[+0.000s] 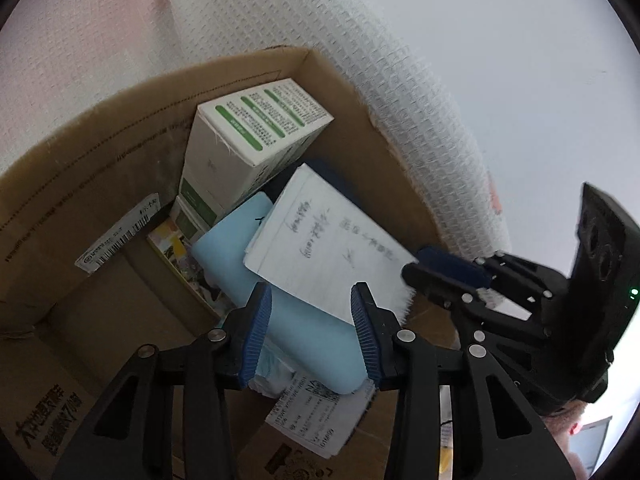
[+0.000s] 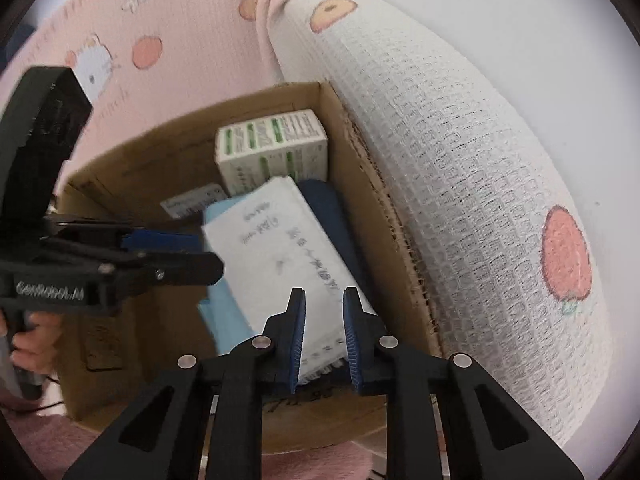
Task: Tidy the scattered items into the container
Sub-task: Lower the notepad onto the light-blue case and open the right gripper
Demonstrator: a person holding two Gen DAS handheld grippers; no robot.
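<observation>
Our right gripper has its jaws nearly together around the near edge of the notepad; we cannot tell whether they pinch it. The left gripper hangs apart, empty, over the blue pack. The notepad lies tilted inside the cardboard box. A thin grip could let it slide, or tear a page.

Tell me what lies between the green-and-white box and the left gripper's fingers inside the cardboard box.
In the left wrist view, the handwritten notepad and the light blue pack under it lie between the green-and-white box and the fingers.
</observation>
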